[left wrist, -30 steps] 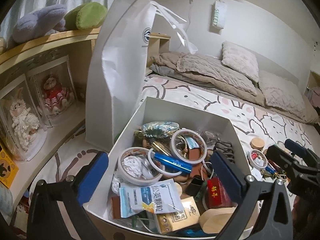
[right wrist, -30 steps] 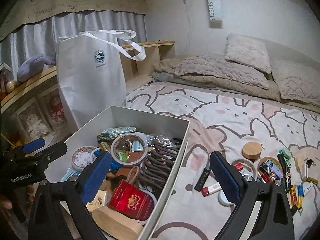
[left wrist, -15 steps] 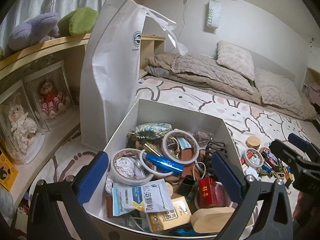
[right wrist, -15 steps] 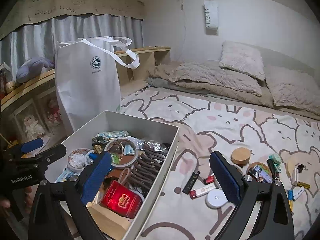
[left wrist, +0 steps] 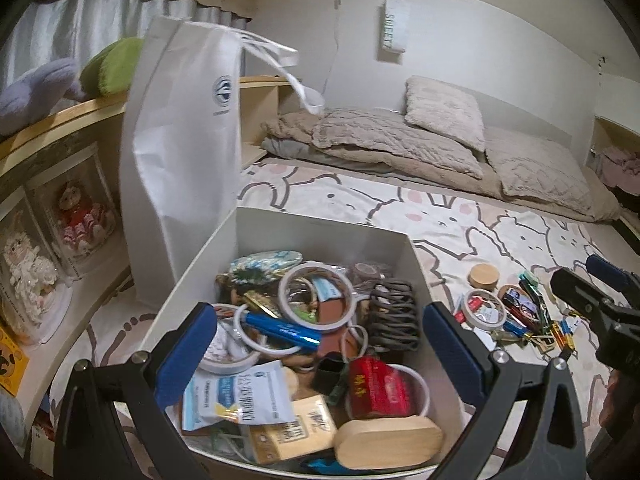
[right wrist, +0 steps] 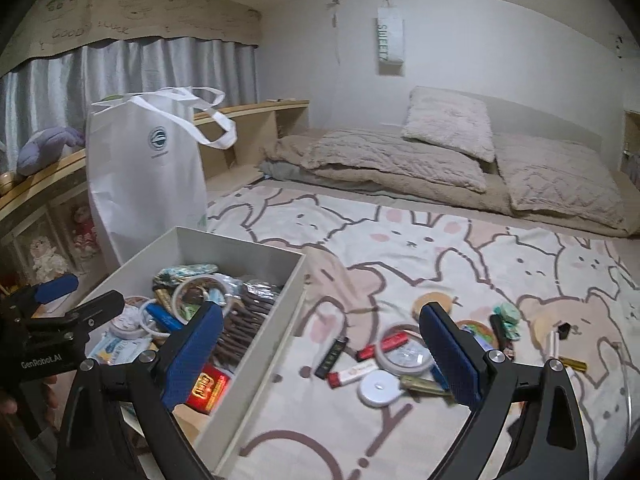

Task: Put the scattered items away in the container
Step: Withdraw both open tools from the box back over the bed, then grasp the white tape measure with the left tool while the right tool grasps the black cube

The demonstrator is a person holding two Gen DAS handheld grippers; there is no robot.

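A white open box (left wrist: 320, 228) (right wrist: 292, 284) on the bed holds tape rolls, a blue tube (left wrist: 282, 330), a red pack (left wrist: 376, 386), a dark hair claw (left wrist: 394, 316) and packets. My left gripper (left wrist: 320, 356) is open and empty, just above the box's near part. My right gripper (right wrist: 320, 356) is open and empty, above the sheet right of the box. Scattered items lie on the sheet: a white disc (right wrist: 378, 388), a tape roll (right wrist: 404, 354), a red-white tube (right wrist: 352, 374), a black stick (right wrist: 330, 358), a wooden lid (left wrist: 484, 276), small batteries and clips (left wrist: 528, 320).
A tall white tote bag (left wrist: 184, 152) (right wrist: 146, 184) stands behind the box by a wooden shelf (left wrist: 48, 128) with boxed dolls (left wrist: 80, 216). Beige pillows and a quilt (right wrist: 440, 160) lie at the bed's far end.
Both grippers have drawn back and to the right. The right gripper now looks over more of the scattered items, with the box further left. Both stay open and empty.
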